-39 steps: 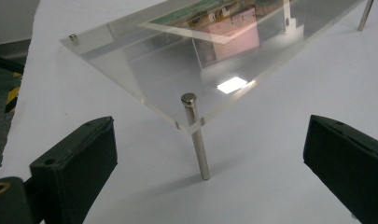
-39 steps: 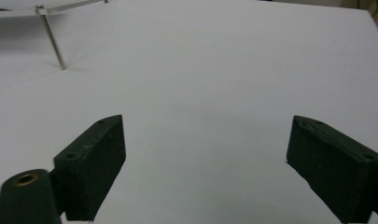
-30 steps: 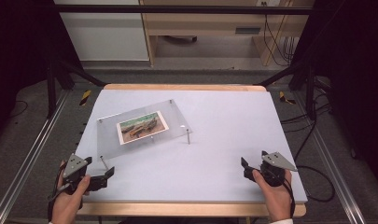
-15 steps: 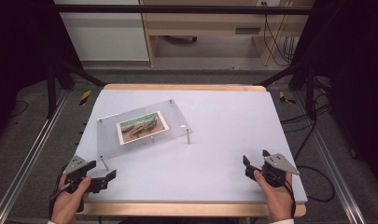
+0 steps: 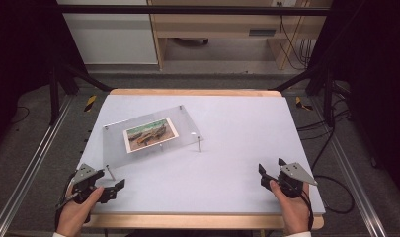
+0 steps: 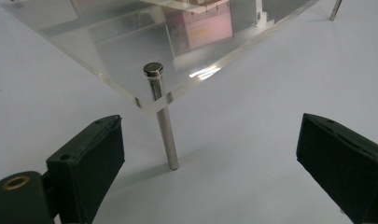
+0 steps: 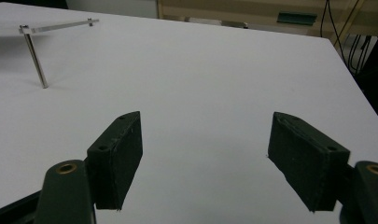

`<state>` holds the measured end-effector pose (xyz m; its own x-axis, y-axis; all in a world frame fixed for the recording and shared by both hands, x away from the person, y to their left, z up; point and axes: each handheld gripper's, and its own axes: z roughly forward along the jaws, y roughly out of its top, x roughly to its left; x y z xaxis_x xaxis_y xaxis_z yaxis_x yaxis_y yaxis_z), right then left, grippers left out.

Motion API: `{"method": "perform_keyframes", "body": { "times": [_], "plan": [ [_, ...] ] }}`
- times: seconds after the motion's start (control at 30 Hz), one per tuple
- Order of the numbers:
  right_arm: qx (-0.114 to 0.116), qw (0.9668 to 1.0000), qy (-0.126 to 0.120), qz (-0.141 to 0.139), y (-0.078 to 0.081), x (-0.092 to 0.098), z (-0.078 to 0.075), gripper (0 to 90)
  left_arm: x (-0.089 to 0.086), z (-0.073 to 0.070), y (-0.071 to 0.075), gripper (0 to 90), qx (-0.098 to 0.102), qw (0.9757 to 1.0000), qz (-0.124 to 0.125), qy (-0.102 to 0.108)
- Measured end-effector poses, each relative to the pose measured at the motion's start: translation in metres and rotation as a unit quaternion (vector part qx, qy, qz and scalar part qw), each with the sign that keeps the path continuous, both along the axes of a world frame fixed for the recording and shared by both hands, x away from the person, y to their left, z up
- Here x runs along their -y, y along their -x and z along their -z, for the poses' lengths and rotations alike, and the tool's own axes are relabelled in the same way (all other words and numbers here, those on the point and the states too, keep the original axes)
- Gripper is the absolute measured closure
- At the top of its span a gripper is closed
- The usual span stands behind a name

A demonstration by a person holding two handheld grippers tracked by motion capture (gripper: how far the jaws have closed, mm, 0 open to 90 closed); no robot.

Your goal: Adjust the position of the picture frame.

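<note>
since your left gripper (image 6: 210, 158) sits with jaws spread, having just eased inward a little, the near leg (image 6: 162, 121) of the clear stand (image 5: 153, 136) lies between them untouched, ready to be pinched. your right gripper (image 5: 272, 174) rests apart, released and holding nothing. the high view shows the photo (image 5: 150, 134), perhaps on top.

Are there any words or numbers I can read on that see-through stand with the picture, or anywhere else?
No words or numbers can be read anywhere.
Clear acrylic stand on thin metal legs: no text.
Small landscape picture card on the stand: a painted scene, no lettering to make out.
Pinkish underside of the card, in the left gripper view: a small yellowish mark, too blurred to read.
</note>
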<state>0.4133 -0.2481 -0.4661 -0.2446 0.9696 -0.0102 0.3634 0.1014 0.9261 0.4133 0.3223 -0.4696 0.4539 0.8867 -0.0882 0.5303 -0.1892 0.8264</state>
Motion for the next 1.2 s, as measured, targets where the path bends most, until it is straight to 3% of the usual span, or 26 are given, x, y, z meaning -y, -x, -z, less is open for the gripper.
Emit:
{"method": "perform_keyframes", "body": {
  "times": [0.1,0.17,0.23,0.27,0.37,0.63,1.03,1.2],
  "plan": [
    [0.001,1.0000,0.001,0.000,0.000,0.000,0.000,26.4,0.000,-0.001,-0.001,12.2,0.001,0.9999,-0.008,0.010],
    [0.001,1.0000,0.000,0.000,0.000,0.000,0.000,26.5,-0.003,-0.001,-0.004,17.3,0.003,0.9989,-0.027,0.038],
    [0.001,1.0000,0.000,0.000,0.000,0.000,0.000,26.5,-0.003,0.000,-0.006,19.0,0.003,0.9988,-0.037,0.032],
    [0.000,1.0000,0.000,-0.001,0.000,0.000,0.000,26.6,-0.004,0.001,-0.007,26.9,0.003,0.9985,-0.045,0.032],
    [-0.001,1.0000,0.000,-0.003,0.000,0.000,0.000,26.8,-0.006,0.003,-0.009,35.9,0.002,0.9976,-0.056,0.041],
    [-0.002,1.0000,-0.002,-0.002,0.000,0.000,0.001,26.7,-0.009,0.007,-0.015,60.5,0.005,0.9967,-0.060,0.056],
    [-0.003,1.0000,-0.006,0.004,-0.002,0.001,0.001,25.2,-0.012,0.007,-0.018,82.2,0.000,0.9958,-0.064,0.065],
    [-0.004,1.0000,-0.005,0.005,-0.003,0.001,0.001,24.5,-0.012,0.007,-0.017,82.6,0.001,0.9951,-0.066,0.074]
  ]
}}
